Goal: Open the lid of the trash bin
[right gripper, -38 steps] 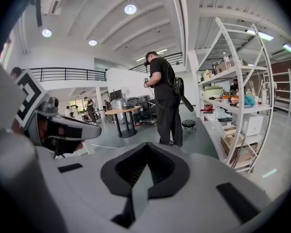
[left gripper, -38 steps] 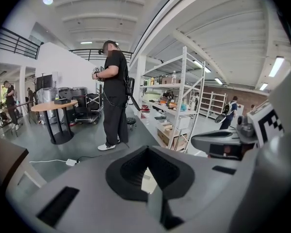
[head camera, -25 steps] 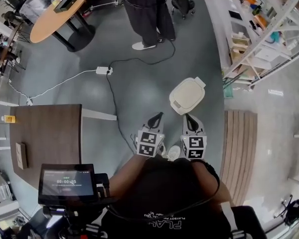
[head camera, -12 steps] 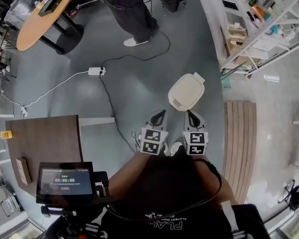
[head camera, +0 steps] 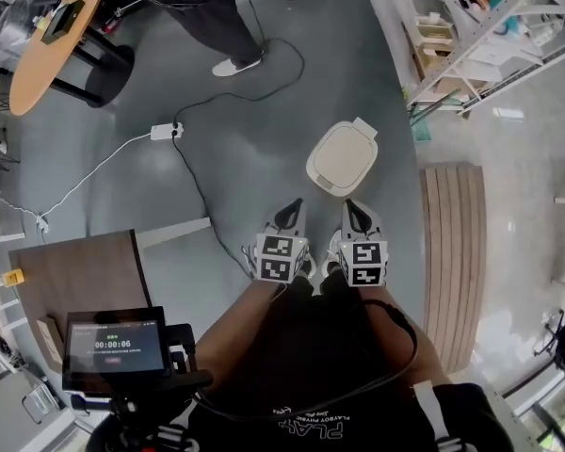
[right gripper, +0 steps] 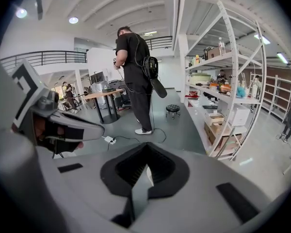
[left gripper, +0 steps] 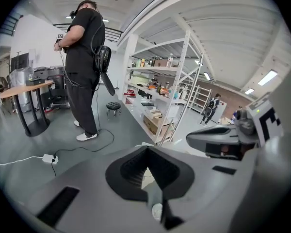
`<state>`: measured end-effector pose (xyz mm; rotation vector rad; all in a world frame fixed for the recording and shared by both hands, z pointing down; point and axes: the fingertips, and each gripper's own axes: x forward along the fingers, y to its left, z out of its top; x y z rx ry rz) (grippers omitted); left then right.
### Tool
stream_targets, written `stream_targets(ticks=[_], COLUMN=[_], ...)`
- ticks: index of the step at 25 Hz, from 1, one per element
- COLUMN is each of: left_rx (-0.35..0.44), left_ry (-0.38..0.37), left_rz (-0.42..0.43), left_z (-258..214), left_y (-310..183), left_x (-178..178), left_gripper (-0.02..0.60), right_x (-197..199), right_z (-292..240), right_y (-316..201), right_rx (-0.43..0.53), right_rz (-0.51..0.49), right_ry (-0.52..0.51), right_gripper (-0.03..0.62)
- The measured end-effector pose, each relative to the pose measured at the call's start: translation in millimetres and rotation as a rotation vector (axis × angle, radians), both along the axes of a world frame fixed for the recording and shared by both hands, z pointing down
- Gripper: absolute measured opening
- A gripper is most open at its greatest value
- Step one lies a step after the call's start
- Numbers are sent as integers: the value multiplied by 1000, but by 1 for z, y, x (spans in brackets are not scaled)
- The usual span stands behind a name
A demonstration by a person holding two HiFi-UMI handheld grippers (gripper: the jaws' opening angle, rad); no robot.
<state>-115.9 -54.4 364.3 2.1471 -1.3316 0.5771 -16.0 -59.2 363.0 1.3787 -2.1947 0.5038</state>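
**Head view.** I hold my left gripper (head camera: 290,213) and my right gripper (head camera: 354,215) side by side, close to my body, both aimed forward over the grey floor (head camera: 377,92). The trash bin (head camera: 342,158) stands on that floor just ahead of the two tips, a little nearer the right one, and neither gripper touches it. Its cream lid (head camera: 339,154) lies flat and closed, with a small tab at the far edge.

**Gripper views.** In each view the two jaws meet at their tips with nothing between them. The left gripper view shows the right gripper just beside it, and the right gripper view shows the left one likewise.

**Surroundings.**
- A person in dark clothing (head camera: 207,8) stands well beyond the bin.
- A black cable (head camera: 193,182) runs across the floor from a white power strip (head camera: 162,131).
- A round wooden table (head camera: 52,50) is at far left.
- Metal shelving (head camera: 471,26) is at upper right.
- A slatted wooden platform (head camera: 450,252) lies to the right of the bin.
- A brown desk (head camera: 75,290) and a small screen (head camera: 113,347) sit at lower left.
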Motion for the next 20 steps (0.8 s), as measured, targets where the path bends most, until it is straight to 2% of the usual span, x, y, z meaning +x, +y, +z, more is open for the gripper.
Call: stream_targets(ticks=[2,4,7,9,14,17,19,20], left_rx=[-1,24,34,19,-23,-55,-64,-63], left_ry=[-12,-61,-107,-110,-89,-70,-85,-116], left_rz=[5,36,73,64,14,6,23,47], left_z=[8,20,52,69,74,96,121,133], left_y=[-3,-11,-36,-43,-30,-33,-40,-43], left_x=[3,11,39,42,20,30,40,43], left_gripper=[-3,-3,-3,-3,-3,-3,-3,-3], right_x=[1,8,36,43,26,32,39,40], right_z=[9,21,50,66,72,95,120,130], right_y=[1,-3,-29,-36,-16,-16,-19,-21], right_rx=[-19,-32,-42,-44,-59,-88,-99,-103], right_rz=[-6,-4,19,33,38,44,41,38], right_ry=[0,-6,-23,-22,-11,-20,-26,-32], right_gripper=[-2,-2,-2,-2,-2,-2,-2,-2])
